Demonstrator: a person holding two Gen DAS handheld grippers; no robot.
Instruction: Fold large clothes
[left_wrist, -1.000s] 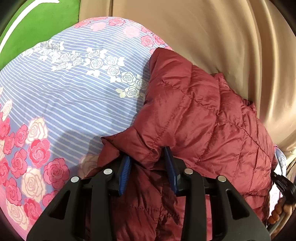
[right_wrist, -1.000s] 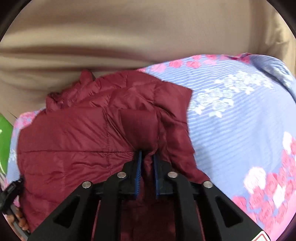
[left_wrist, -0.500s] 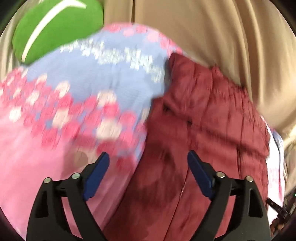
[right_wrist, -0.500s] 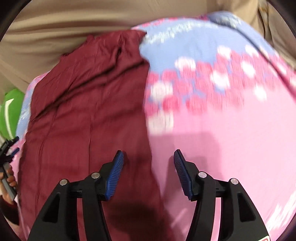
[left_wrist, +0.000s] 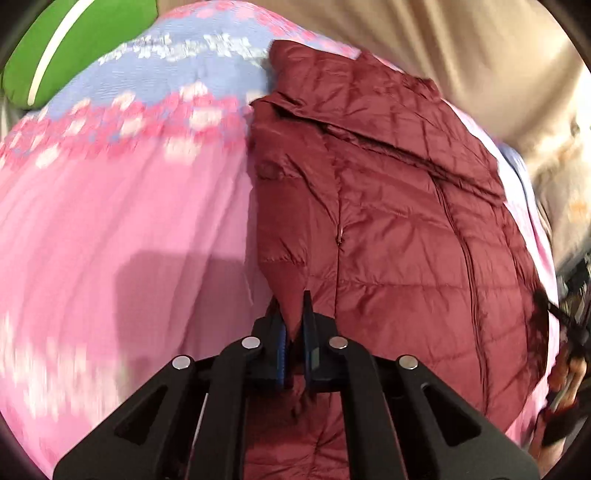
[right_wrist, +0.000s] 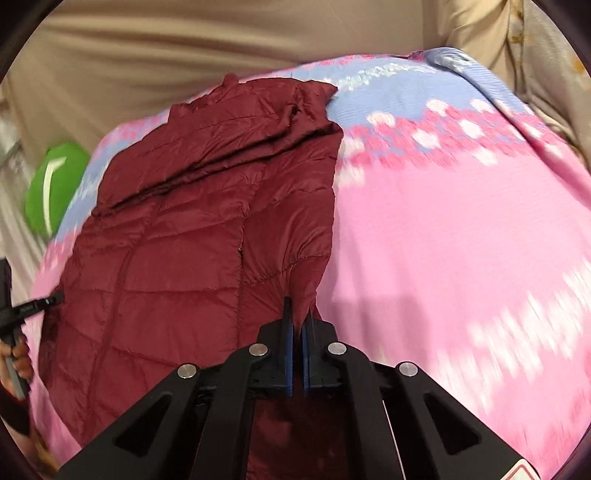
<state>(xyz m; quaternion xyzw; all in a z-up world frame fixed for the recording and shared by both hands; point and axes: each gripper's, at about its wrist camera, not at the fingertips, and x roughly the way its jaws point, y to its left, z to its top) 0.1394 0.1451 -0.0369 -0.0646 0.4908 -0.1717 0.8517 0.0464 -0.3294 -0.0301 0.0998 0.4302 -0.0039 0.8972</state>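
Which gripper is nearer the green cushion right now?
Left. The left gripper pinches the maroon jacket at the corner on the green cushion side; the right gripper pinches the opposite corner, with the jacket between it and the cushion.

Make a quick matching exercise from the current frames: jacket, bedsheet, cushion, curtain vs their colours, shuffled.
Things:
1. quilted jacket
2. bedsheet
3. cushion
4. curtain

Colours:
A. green with a white stripe
B. beige
C. dark red
D. pink and blue with a flower print

Pairs: 1-C, 2-D, 3-A, 4-B
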